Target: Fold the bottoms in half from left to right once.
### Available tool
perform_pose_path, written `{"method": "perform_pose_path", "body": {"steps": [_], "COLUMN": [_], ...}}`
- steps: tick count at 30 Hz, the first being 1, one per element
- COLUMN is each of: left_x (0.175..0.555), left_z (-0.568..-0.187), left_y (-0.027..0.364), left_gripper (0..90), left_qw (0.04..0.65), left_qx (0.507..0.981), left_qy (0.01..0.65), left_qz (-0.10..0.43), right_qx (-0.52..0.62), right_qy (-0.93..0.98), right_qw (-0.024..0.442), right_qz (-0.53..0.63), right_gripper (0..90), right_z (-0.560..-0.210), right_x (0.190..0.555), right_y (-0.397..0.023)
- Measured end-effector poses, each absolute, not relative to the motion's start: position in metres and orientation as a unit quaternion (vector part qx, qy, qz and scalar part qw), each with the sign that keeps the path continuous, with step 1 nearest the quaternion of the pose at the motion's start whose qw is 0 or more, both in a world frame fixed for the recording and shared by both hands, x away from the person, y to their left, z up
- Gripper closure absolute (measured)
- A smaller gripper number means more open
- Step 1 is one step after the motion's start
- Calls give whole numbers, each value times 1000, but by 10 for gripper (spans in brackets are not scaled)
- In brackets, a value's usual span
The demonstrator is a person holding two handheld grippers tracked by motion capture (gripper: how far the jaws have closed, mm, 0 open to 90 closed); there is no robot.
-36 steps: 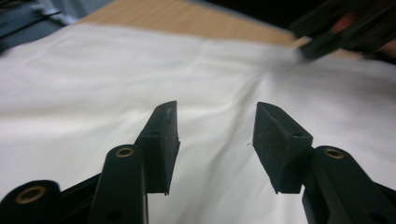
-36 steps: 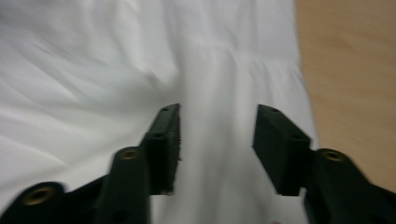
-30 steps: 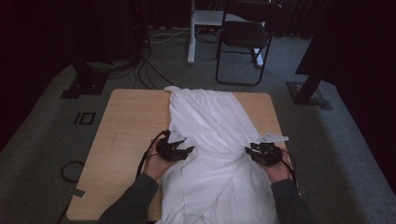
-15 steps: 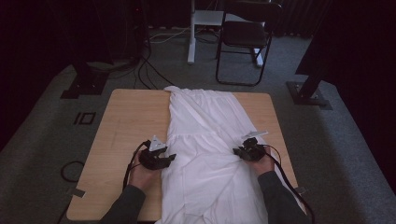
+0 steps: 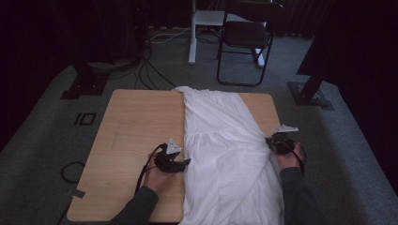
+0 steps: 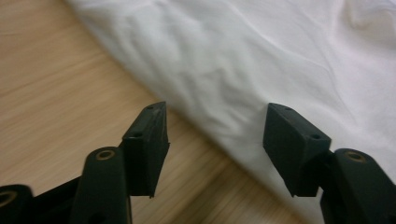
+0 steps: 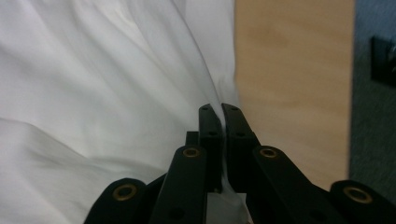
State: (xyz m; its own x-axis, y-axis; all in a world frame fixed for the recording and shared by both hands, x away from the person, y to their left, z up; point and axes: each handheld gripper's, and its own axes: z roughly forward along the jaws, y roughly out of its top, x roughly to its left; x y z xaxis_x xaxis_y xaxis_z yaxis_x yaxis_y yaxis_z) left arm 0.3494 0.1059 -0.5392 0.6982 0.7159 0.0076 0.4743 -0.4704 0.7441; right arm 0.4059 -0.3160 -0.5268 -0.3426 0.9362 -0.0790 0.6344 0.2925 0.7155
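Two grippers now at white cloth (image 5: 225, 154) edges on counter (image 5: 136, 126): right gripper (image 5: 277, 142) moved outward, jaws just pinched right edge; left gripper (image 5: 180, 164) dropped, jaws opening, straddling left edge, ungripped

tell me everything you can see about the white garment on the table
The white garment looks like thin, soft, wrinkled fabric with a gathered seam across its middle. It lies lengthwise on the wooden table, its near end hanging over the edge. The right gripper is shut on its right edge; the left gripper straddles its left edge, open.
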Motion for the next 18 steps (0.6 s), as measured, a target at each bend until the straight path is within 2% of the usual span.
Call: {"method": "perform_pose_path", "body": {"steps": [5,6,7,10,11,18], "left_x": [352,353,353,355,355,374], "left_z": [-551,-556,-556,-554,-554,-549], "left_y": [86,83,83,84,84,110], "left_gripper": [369,397,462,757,827,865], "left_qw": [348,349,359,353,353,317], "left_qx": [850,849,847,852,852,839], "left_qy": [363,367,366,354,354,393], "left_qz": [159,148,142,153,153,202], "right_qx": [526,526,526,530,530,508], "right_qy": [766,767,768,764,764,776], "right_qw": [232,231,228,223,223,221], "right_qz": [287,285,285,292,292,303], "right_gripper": [858,853,850,847,847,844], "right_z": [-549,-551,-552,-554,-554,-555], "right_x": [408,408,408,407,407,403], "right_y": [-317,-316,-316,-317,-317,-304]}}
